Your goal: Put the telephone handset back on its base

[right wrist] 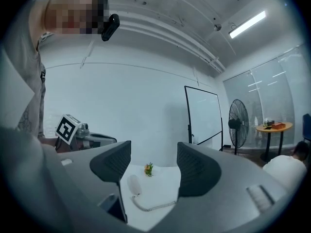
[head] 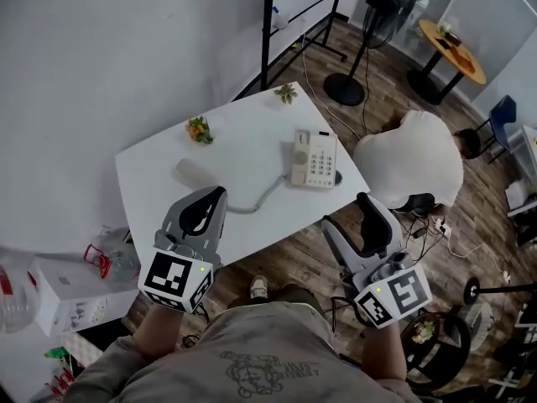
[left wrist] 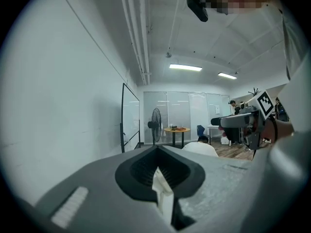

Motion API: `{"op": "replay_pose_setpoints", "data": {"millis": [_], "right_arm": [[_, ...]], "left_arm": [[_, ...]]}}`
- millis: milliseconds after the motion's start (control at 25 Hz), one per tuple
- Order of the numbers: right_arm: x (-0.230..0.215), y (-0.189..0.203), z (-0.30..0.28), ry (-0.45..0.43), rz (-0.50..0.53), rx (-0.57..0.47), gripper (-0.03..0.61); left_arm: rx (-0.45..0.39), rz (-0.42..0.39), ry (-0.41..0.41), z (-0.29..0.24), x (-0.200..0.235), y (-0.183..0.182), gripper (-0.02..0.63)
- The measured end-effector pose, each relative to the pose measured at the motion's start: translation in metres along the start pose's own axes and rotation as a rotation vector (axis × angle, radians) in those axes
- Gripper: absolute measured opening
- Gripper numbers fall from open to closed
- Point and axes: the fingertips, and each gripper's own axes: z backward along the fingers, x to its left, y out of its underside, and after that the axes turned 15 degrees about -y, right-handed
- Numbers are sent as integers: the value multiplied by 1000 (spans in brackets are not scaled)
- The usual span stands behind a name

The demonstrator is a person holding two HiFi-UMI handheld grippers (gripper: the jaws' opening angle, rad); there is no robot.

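Note:
The cream telephone base (head: 315,159) with its keypad stands near the right edge of the white table (head: 151,175). The handset (head: 195,173) lies off the base on the table's left half, joined to it by a coiled cord (head: 256,200). My left gripper (head: 215,196) hovers at the table's near edge just short of the handset, jaws shut and empty (left wrist: 158,166). My right gripper (head: 366,212) is off the table's right corner, open and empty (right wrist: 153,166). Between its jaws I see the handset (right wrist: 133,184) and the cord (right wrist: 153,207).
Two small plants (head: 200,129) (head: 285,93) sit on the table's far side. A person in white (head: 411,162) is bent over close to the table's right edge. A fan (head: 382,23) and a round table (head: 453,49) stand beyond. A white box (head: 63,296) lies at the left.

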Motion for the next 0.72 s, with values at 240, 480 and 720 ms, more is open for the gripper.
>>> {"op": "replay_pose_setpoints", "data": {"millis": [240,480,720], "right_arm": [[-18,1,-14,-20,0,15,318],[-49,-6,-34,-82,2,13,318],[-96,-11,-56,-179,12,33,316]], "left_arm": [[-4,-5,-38,-16,13,-1,0],[1,2,-117,-38,23,-11,0],[19,2,-223,-71,23,-8,0]]}}
